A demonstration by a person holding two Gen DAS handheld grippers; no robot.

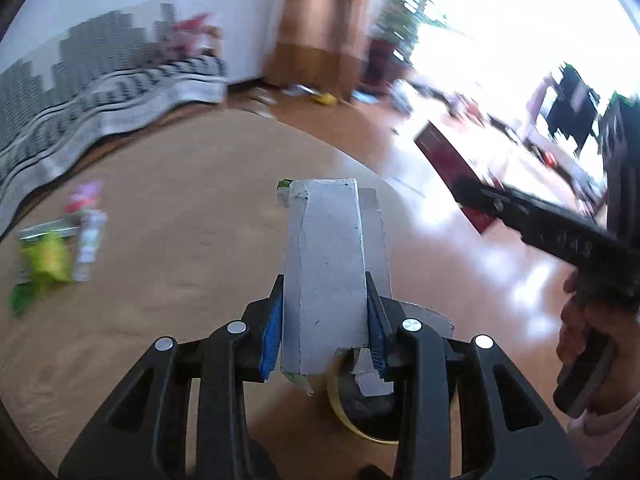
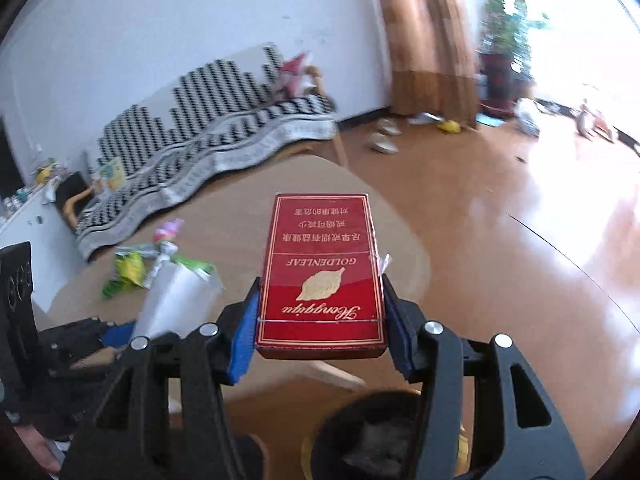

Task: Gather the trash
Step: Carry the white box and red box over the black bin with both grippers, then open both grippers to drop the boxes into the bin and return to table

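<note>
My left gripper (image 1: 325, 312) is shut on a torn grey-white carton (image 1: 332, 264), held above the wooden table (image 1: 180, 208); the carton also shows in the right wrist view (image 2: 176, 300). My right gripper (image 2: 320, 316) is shut on a red cigarette box (image 2: 322, 276), also seen in the left wrist view (image 1: 452, 168). Below both grippers is a dark round bin with a gold rim (image 1: 360, 408), also in the right wrist view (image 2: 368, 440). Green and yellow wrappers (image 1: 48, 260) and a small white tube (image 1: 91, 244) lie on the table at the left.
A black-and-white patterned sofa (image 2: 224, 136) stands behind the table. The table's far edge (image 2: 420, 248) drops to a glossy wood floor (image 2: 520, 216). Curtains (image 2: 424, 40), a potted plant (image 2: 500, 48) and scattered items (image 2: 384, 140) are by the bright window.
</note>
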